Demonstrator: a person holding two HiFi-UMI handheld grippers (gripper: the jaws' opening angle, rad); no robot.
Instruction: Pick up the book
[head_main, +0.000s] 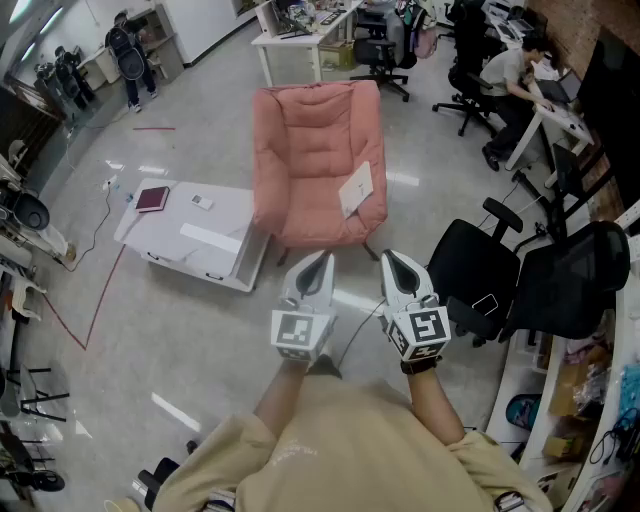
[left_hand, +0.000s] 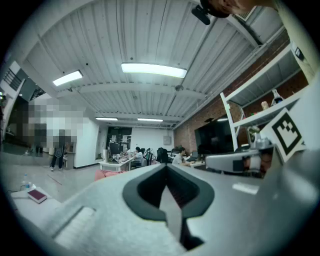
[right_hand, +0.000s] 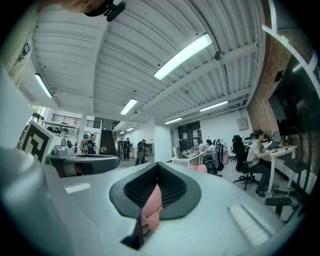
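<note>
A maroon book (head_main: 152, 199) lies flat on a low white table (head_main: 225, 215) at the left; the left gripper view shows it small at the far left (left_hand: 37, 195). A white booklet (head_main: 356, 188) leans on the right arm of a pink armchair (head_main: 315, 150). My left gripper (head_main: 322, 257) and right gripper (head_main: 390, 256) are held side by side, level, over the floor just in front of the armchair. Both are shut with nothing in them. In the left gripper view my left gripper (left_hand: 167, 167) has its jaws meeting; the right gripper (right_hand: 157, 165) looks the same in its own view.
Two black office chairs (head_main: 480, 270) (head_main: 575, 285) stand close on the right, beside a shelf unit (head_main: 560, 420). A white desk (head_main: 300, 45) and a seated person (head_main: 510, 75) are farther back. People stand at the far left (head_main: 130, 55). A red cable (head_main: 100, 300) runs over the floor.
</note>
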